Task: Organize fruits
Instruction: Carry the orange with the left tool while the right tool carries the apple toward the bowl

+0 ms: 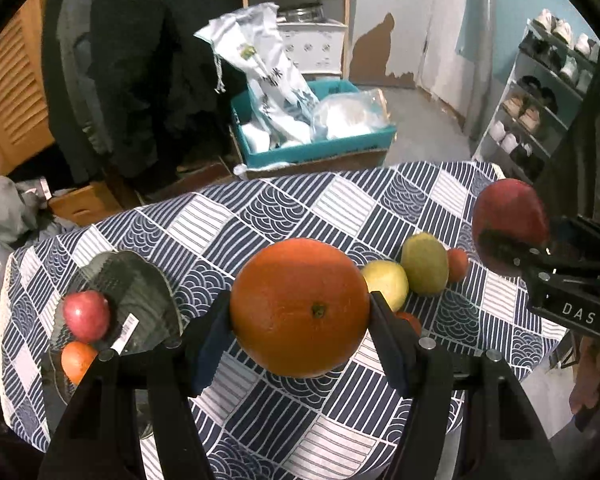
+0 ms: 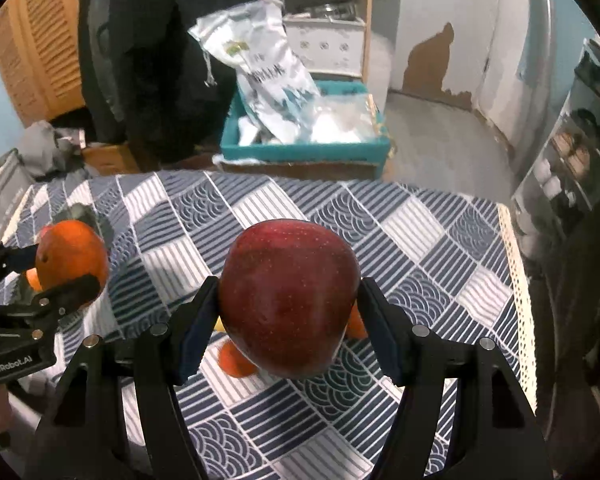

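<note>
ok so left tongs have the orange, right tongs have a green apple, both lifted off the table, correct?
Not quite. The right tongs hold a red apple, not a green one; the right wrist view shows it clamped between them. The rest stands: the left tongs hold the orange, and both fruits are up off the table.

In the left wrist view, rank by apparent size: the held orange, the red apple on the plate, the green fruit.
1. Held orange, though nearness to the camera inflates it.
2. Green fruit and red apple look alike; unranked.
</note>
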A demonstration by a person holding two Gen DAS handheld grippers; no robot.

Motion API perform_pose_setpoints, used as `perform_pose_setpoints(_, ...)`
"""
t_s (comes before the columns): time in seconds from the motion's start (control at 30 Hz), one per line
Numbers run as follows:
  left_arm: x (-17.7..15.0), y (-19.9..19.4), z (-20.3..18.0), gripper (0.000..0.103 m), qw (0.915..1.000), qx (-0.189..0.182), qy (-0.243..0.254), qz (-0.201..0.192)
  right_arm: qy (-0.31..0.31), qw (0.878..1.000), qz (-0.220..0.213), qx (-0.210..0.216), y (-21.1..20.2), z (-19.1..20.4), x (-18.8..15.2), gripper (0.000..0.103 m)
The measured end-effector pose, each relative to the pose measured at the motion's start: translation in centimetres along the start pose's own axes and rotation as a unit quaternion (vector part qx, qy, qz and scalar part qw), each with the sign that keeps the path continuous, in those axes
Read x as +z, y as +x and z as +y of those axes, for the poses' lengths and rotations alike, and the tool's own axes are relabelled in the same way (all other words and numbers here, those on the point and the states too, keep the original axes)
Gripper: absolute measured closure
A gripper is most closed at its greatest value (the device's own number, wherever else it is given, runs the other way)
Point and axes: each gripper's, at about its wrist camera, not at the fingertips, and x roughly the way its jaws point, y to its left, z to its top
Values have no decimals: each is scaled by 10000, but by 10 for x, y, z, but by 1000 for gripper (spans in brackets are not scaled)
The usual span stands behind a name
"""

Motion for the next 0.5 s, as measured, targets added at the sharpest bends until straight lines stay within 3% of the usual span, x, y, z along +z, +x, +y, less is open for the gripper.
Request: perform_pose_setpoints(0.5,2,-48,36,35,9983,192,-247,-483,-203,9982,-483,286,-34,40,25,34)
